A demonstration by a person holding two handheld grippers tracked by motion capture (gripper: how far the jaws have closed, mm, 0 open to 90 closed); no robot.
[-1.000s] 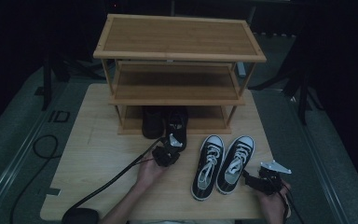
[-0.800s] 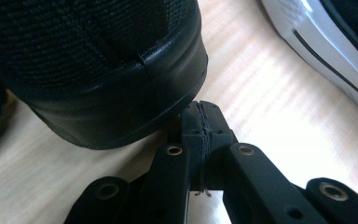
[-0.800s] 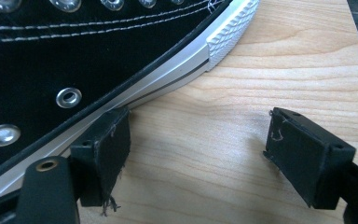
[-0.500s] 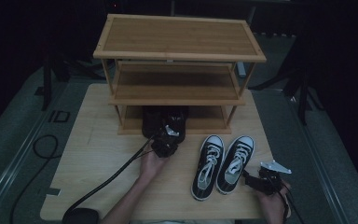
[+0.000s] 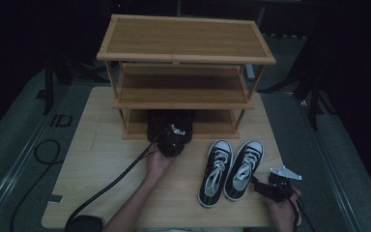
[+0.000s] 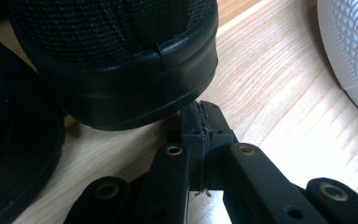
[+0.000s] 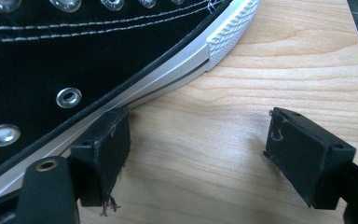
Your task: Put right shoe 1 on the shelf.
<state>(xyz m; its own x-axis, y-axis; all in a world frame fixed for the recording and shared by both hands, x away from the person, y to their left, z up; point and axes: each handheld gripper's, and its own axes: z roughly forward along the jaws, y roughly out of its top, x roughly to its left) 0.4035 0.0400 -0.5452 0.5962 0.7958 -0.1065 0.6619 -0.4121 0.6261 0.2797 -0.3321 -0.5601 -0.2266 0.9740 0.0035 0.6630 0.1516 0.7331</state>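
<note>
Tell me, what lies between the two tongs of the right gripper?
Only bare table, as the right gripper view shows. The right gripper stands open, and its left tong touches the sole of the sneaker.

1. The place looked like a staged recording room, not a lived-in home: darkness surrounded one lit wooden table (image 5: pixel 101 159).
2. Dark stand legs (image 5: pixel 314 92) stood on grey carpet (image 5: pixel 19 140) around it, and a cable (image 5: pixel 29 159) looped across the floor.
3. The props were domestic: a three-tier bamboo shoe rack (image 5: pixel 186 48), black shoes (image 5: pixel 169 123) and black-and-white sneakers (image 5: pixel 229 169).
</note>
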